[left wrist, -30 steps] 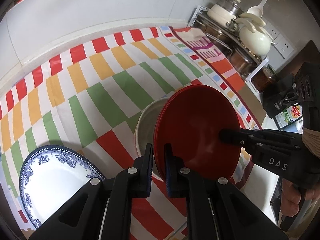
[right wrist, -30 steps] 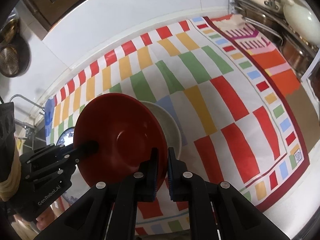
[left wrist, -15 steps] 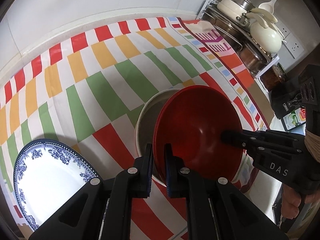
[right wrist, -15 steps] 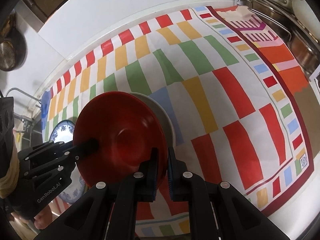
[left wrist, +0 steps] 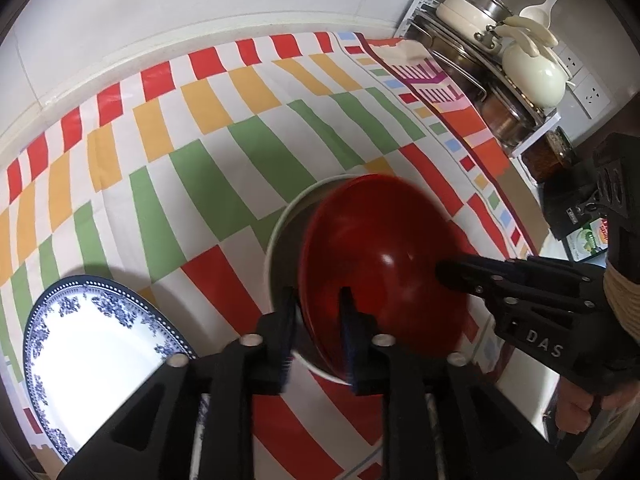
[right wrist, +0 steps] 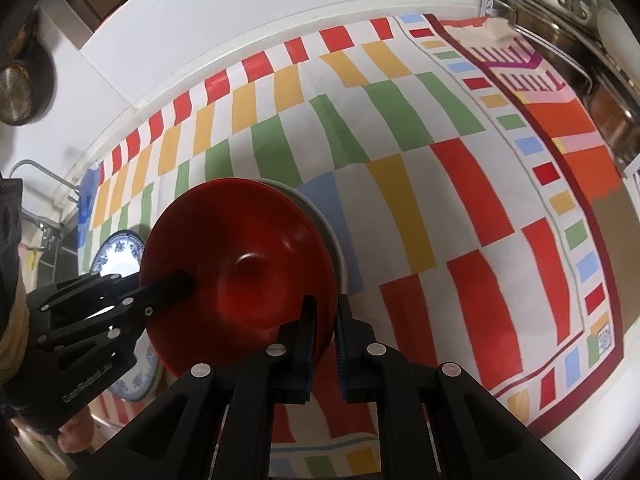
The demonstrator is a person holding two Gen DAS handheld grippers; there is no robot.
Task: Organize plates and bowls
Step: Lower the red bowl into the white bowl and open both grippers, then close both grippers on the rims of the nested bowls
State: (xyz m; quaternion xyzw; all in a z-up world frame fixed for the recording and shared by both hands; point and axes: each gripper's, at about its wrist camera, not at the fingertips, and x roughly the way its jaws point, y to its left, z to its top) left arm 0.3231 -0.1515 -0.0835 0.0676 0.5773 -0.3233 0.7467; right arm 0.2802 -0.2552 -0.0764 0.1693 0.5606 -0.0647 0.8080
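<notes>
Left wrist view: the left gripper (left wrist: pixel 316 330), slightly parted, straddles the red bowl's (left wrist: pixel 384 264) rim inside the white bowl (left wrist: pixel 280 236) mid-surface; the right gripper (right wrist: pixel 324 330) pinches the opposite rim. Glossy, probably slippery; grip rims.

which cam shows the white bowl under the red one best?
Left wrist. There the white bowl shows its rim arc and part of its inner wall left of the red bowl. In the right wrist view the red bowl covers nearly all of it; only a thin sliver of white bowl rim shows.
</notes>
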